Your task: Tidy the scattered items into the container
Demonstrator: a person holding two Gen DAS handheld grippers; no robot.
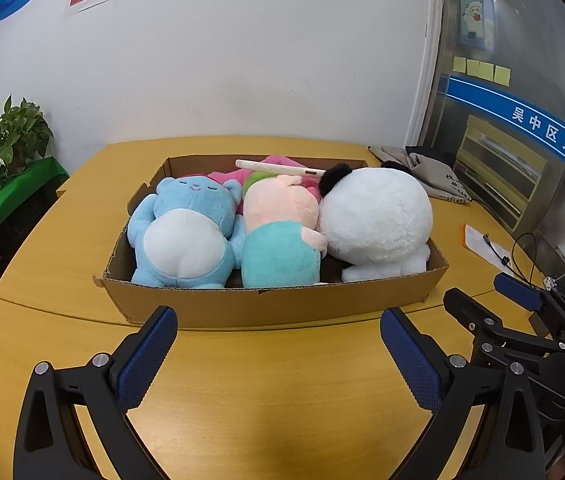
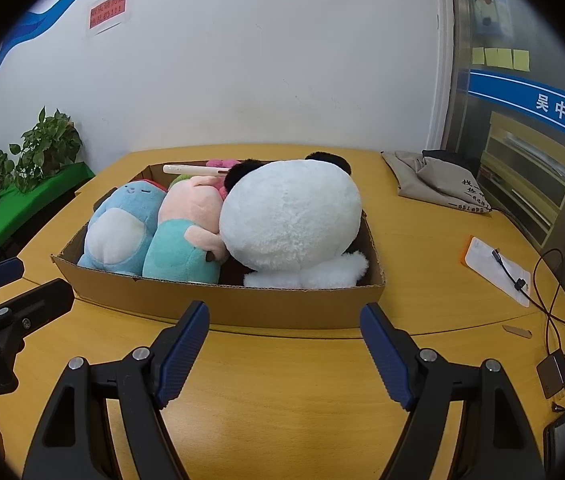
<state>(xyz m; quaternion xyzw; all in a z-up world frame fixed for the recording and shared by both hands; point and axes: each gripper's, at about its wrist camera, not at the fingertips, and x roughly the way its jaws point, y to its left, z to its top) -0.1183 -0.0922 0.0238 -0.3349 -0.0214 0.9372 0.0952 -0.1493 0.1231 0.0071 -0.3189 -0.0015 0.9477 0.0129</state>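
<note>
At the far left of the left wrist view, potted plants [image 1: 10, 136] sit on a green ledge, apart from the work. The wooden table [image 1: 242, 400] fills the lower frame, and the cardboard box [image 1: 266, 300] stands at its centre.

Inside the box, 3 soft toys lie packed side by side, probably so they all fit: a blue bear [image 1: 186, 236] on the left, a pink and teal toy [image 1: 278, 236] in the middle, and a white panda [image 1: 374, 220] on the right. A cream stick [image 1: 278, 168] rests across the back.

The left gripper [image 1: 278, 360] hangs released and empty at the bottom centre, just short of the box. In the right wrist view, the right gripper [image 2: 284, 356] is likewise spread with nothing between its fingers.

Toward the right edge lie a grey bag [image 2: 438, 184] and cables [image 2: 550, 300]. The tidying looks nearly finished.
</note>
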